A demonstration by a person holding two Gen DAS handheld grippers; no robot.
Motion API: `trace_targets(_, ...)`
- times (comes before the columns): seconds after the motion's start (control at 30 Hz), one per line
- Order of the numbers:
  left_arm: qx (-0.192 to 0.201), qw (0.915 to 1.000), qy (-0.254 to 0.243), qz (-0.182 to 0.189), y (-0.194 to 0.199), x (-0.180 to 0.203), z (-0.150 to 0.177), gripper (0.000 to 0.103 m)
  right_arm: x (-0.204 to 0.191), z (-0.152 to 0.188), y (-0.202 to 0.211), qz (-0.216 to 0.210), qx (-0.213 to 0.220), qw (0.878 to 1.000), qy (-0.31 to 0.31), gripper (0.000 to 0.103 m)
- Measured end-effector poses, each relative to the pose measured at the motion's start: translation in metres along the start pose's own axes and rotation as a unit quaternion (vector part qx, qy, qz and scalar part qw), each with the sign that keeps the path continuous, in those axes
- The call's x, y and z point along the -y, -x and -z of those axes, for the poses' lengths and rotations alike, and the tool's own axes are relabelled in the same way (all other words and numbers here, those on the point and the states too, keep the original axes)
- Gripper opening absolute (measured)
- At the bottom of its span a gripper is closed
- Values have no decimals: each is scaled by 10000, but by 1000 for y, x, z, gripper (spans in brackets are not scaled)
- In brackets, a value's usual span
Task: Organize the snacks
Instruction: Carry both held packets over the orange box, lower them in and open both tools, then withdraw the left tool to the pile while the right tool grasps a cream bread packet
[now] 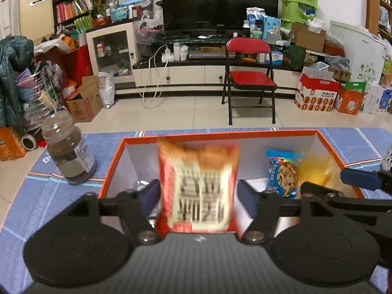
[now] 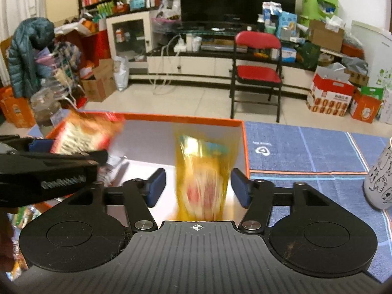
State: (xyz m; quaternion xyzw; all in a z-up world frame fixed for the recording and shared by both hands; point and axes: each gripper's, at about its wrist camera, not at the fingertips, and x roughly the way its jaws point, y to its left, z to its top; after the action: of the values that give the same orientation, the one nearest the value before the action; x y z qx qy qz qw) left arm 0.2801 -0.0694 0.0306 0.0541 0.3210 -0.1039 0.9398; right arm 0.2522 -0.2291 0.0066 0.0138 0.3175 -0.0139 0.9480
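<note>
Snack packets (crinkly red point(image 1: 199, 186), glossy yellow point(image 2: 204, 181)) blur between each parted hand-held gripper point(image 1: 198, 197) point(image 2: 197, 187), unpinched.

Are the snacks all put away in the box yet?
Nearly. A cookie pack already lies in the box. A red bag and a yellow bag sit blurred between open jaws, seemingly dropping in. A jar stands outside.
</note>
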Motion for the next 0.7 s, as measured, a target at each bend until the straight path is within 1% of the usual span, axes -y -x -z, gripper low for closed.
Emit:
trace_targets(0.07,82,9999,-27,-61,6,-2,-1,75,0,-1,9,8,133,9999,0,47)
trace_targets(0.17,189,9998,37,-71,25,-13,-1,83,6,-1,37,-23,370,9992,-114,48)
trace_targets(0.2,284,9995,49,-84,37,-17,1,94,9,3,53,-24,486,9987,-148,49)
trace_targets(0.23,409,9991,49,-138,51,-22,5,102,13,8,67,5,575,9982,-184,54)
trace_targets(0.27,507,9985,46,-204,63,-26,10,102,15,15,85,55,697,9972,-254,59)
trace_targets(0.3,547,9983,1,-223,77,-28,16,102,16,24,99,80,779,9965,-306,60)
trace_targets(0.43,518,9976,-272,-369,122,-29,55,102,8,69,149,33,865,9950,-494,60)
trace_targets(0.5,430,9979,-276,-399,140,-32,74,102,2,90,166,16,844,9948,-562,60)
trace_targets(0.57,333,9987,-102,-367,155,-43,98,102,-5,107,178,-40,790,9951,-594,62)
trace_targets(0.6,296,9987,8,-417,158,-50,107,102,-9,115,182,-40,779,9954,-557,63)
trace_targets(0.7,135,9977,266,-611,155,-75,131,103,-21,133,183,50,803,9962,-324,64)
